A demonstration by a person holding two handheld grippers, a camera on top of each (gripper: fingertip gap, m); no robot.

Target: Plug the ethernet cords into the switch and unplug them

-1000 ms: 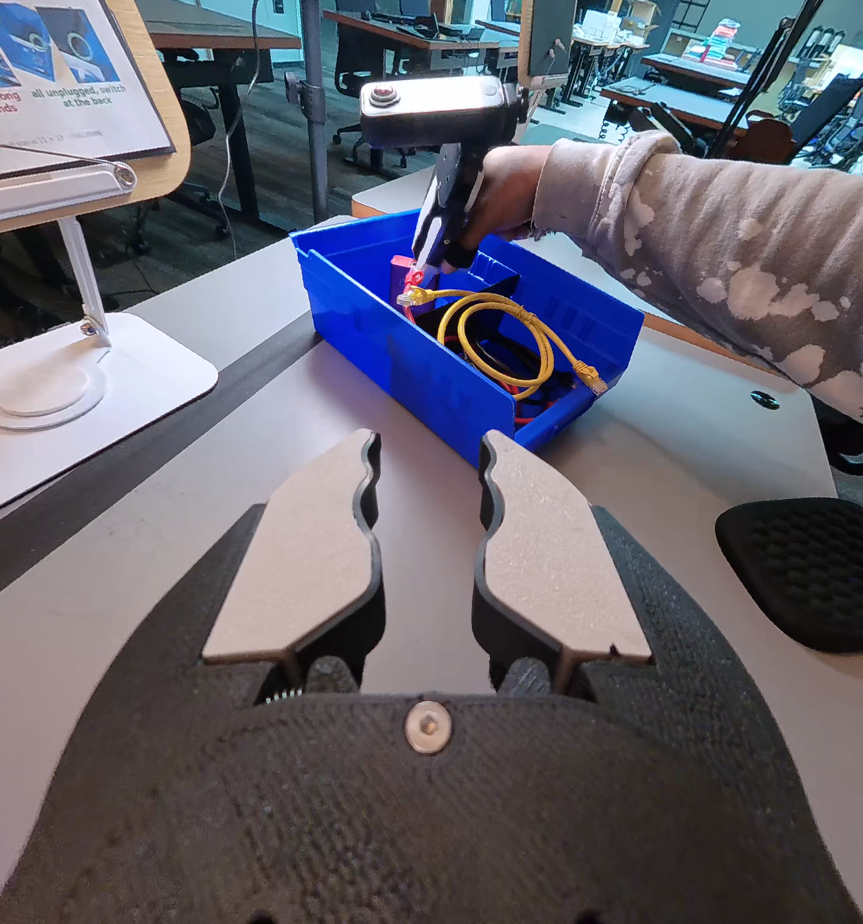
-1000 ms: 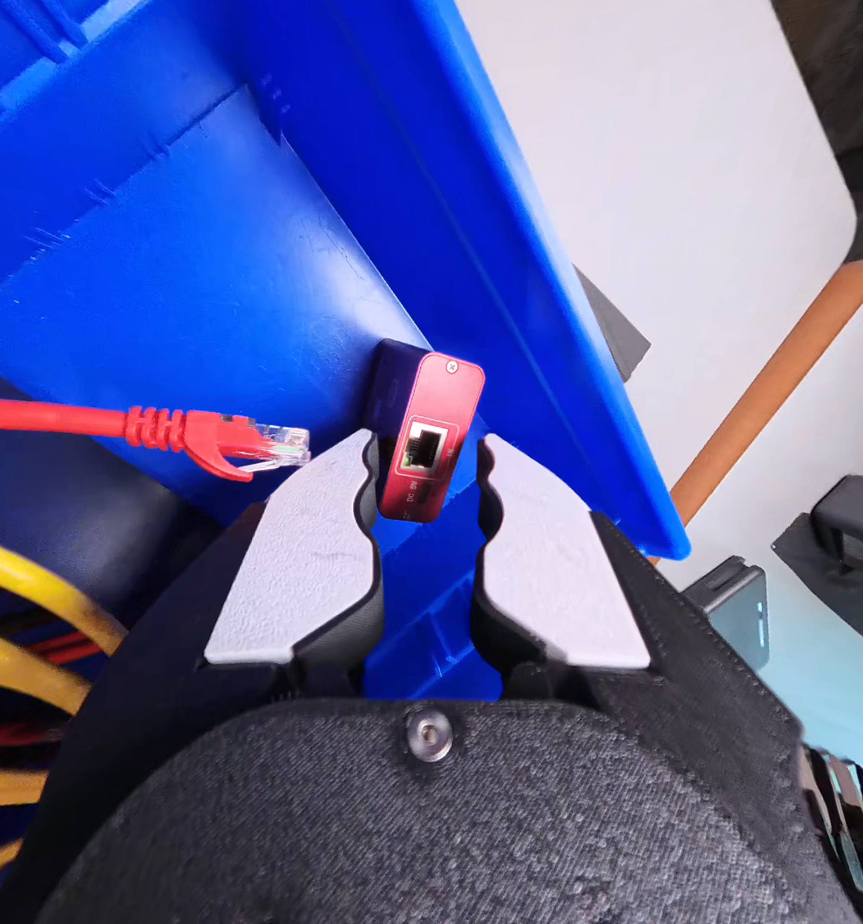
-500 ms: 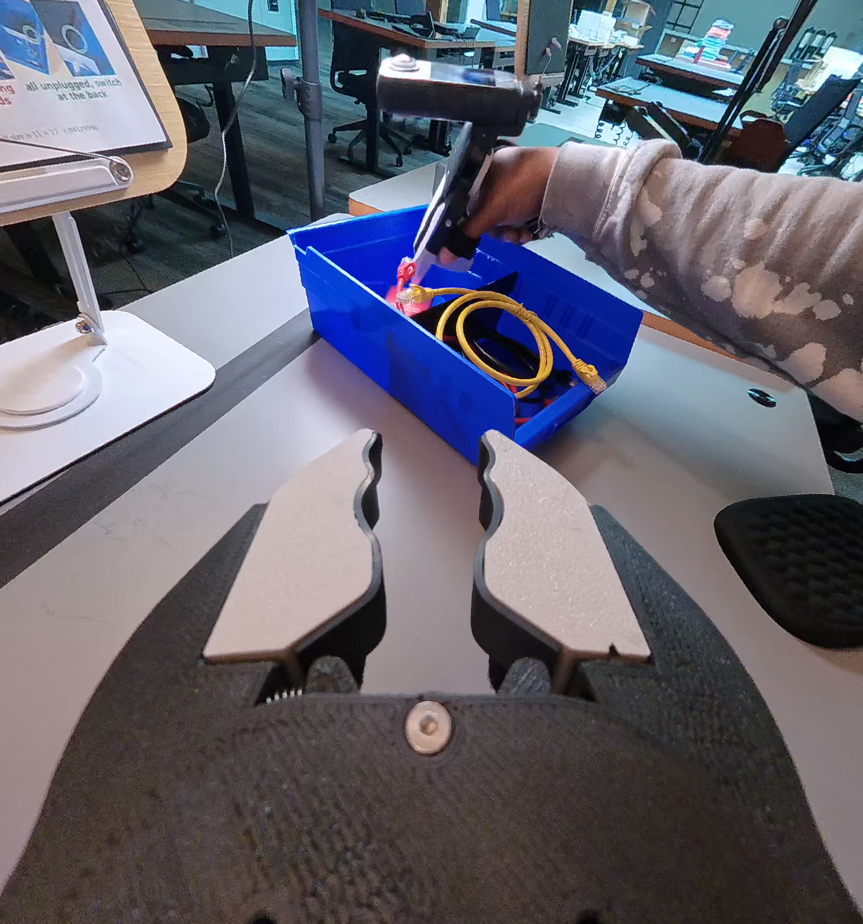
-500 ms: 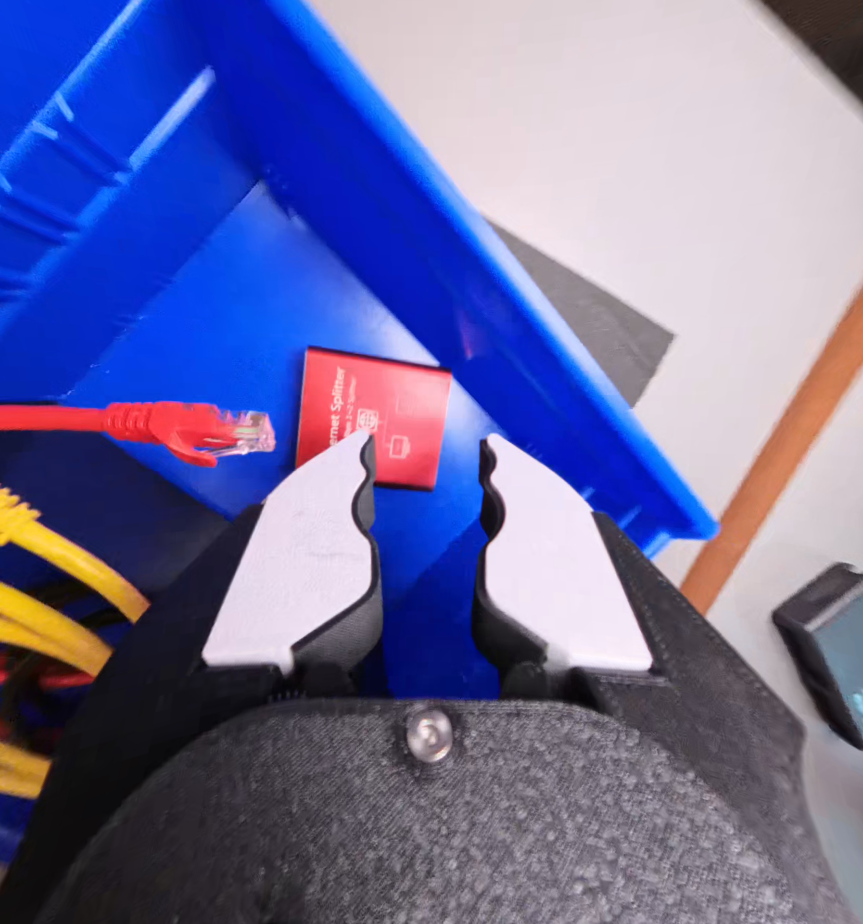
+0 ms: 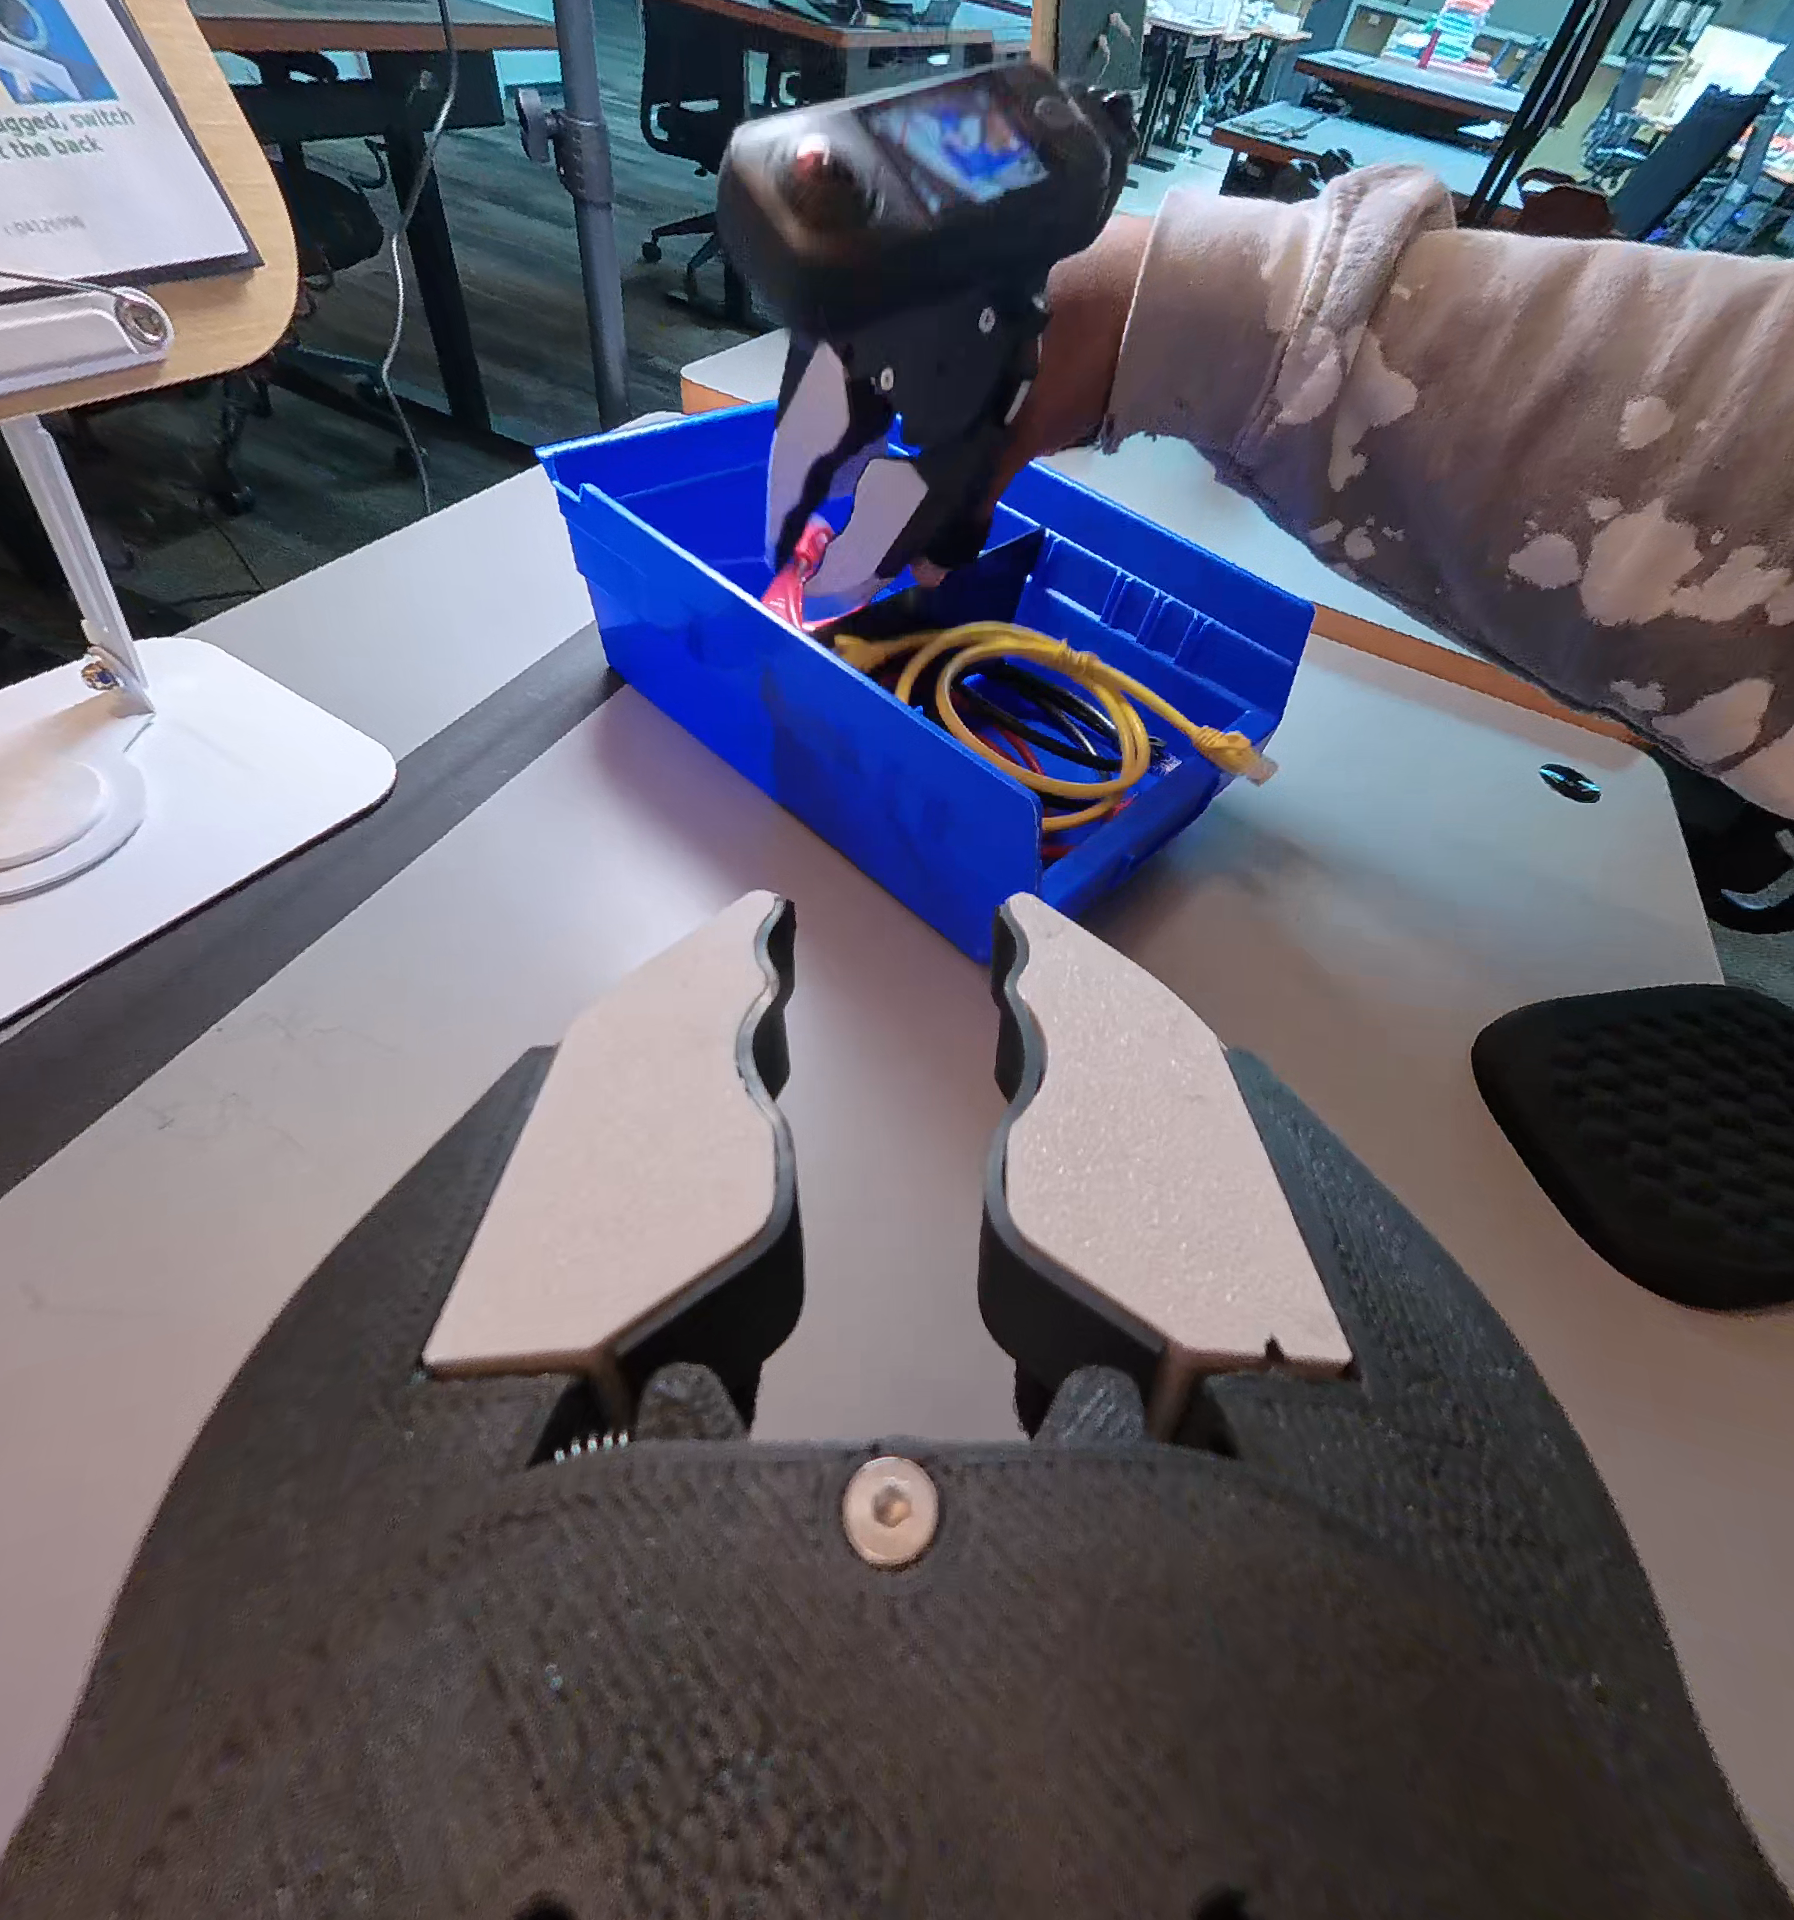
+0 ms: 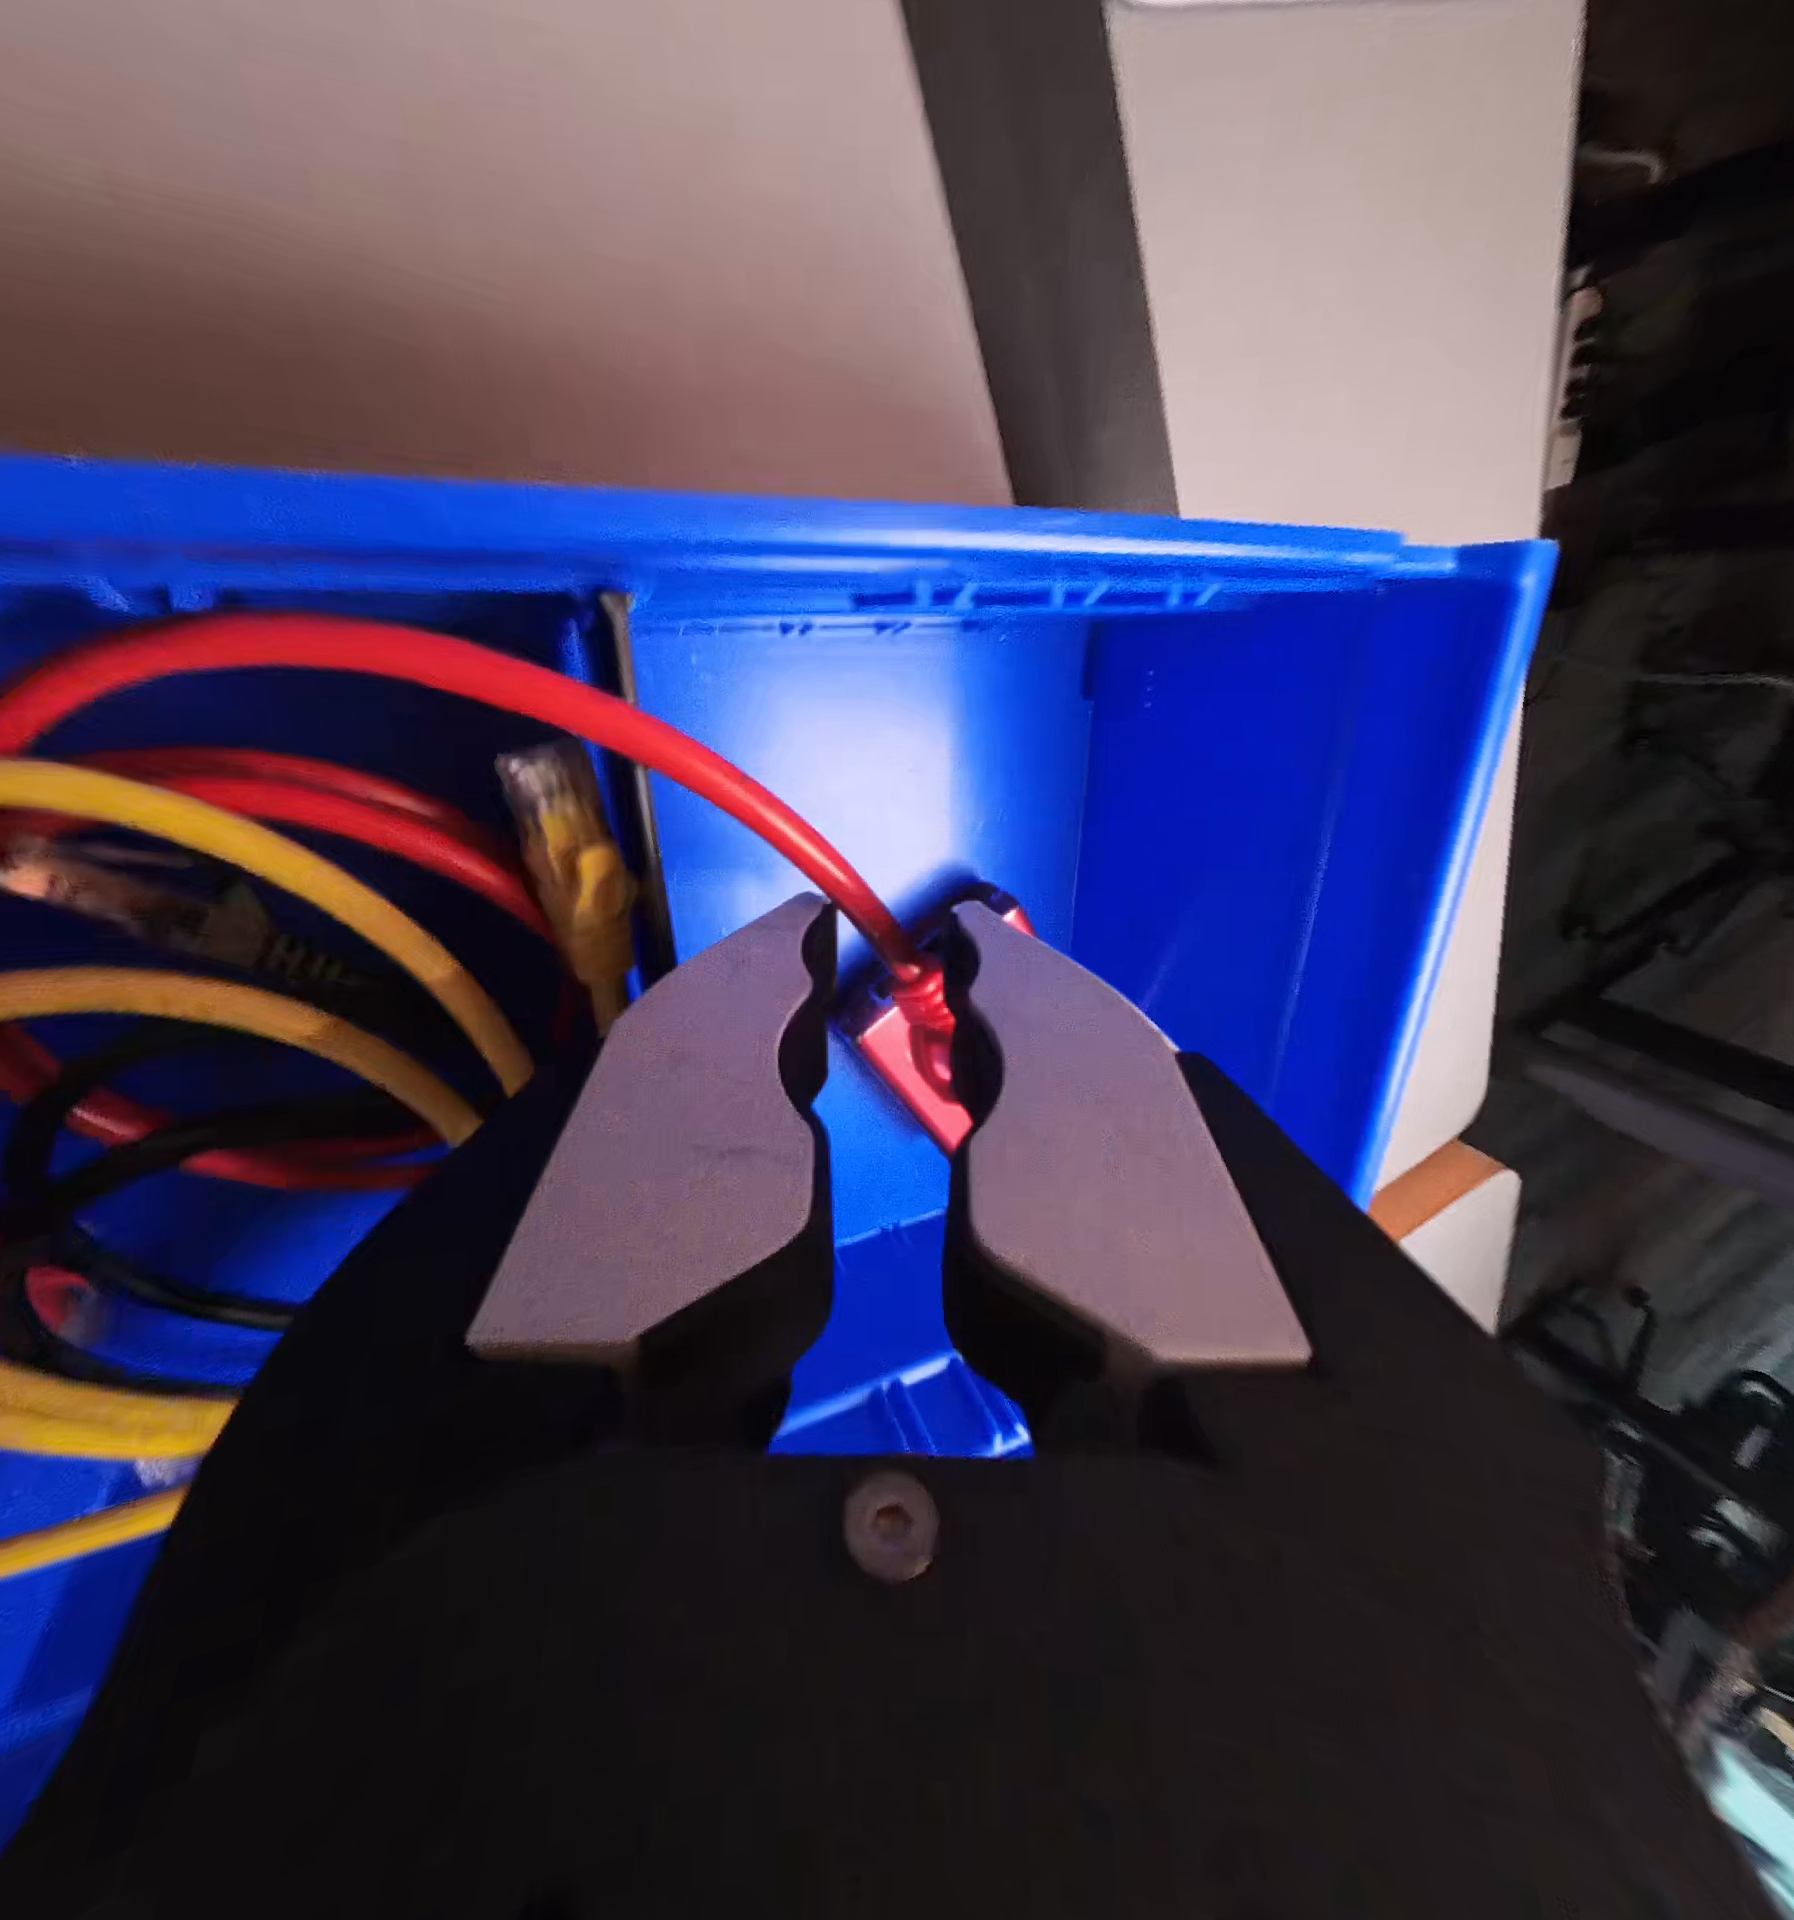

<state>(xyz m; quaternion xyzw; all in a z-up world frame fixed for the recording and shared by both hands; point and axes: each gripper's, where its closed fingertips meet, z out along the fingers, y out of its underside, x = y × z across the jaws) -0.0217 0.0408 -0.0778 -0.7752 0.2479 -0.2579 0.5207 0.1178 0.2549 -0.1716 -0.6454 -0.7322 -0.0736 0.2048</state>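
Note:
A blue bin [image 5: 799, 727] stands on the table and shows close up in the right wrist view [image 6: 872, 540]. Yellow cords [image 5: 1028, 665], red cords and black cords lie coiled in its larger compartment. My right gripper [image 6: 891, 920] reaches into the smaller end compartment, and shows blurred in the left wrist view [image 5: 831, 551]. Its jaws stand narrowed with a gap. A red cord [image 6: 581, 675] arches over the divider, and its plug end [image 6: 919, 997] lies between the fingertips, over the red switch [image 6: 903, 1065]. My left gripper [image 5: 893, 925] is open and empty above the table.
A white stand base [image 5: 145, 790] with a clipboard on it is at the left. A black mesh pad [image 5: 1682, 1132] is at the right table edge. A person's sleeve [image 5: 1495, 436] reaches across from the right. A dark strip [image 5: 249, 935] runs across the tabletop.
My right gripper has swung round inside the bin and its jaws have narrowed. The switch, earlier between the fingers, now lies on the bin floor with the red cord's end over it. Left gripper unmoved.

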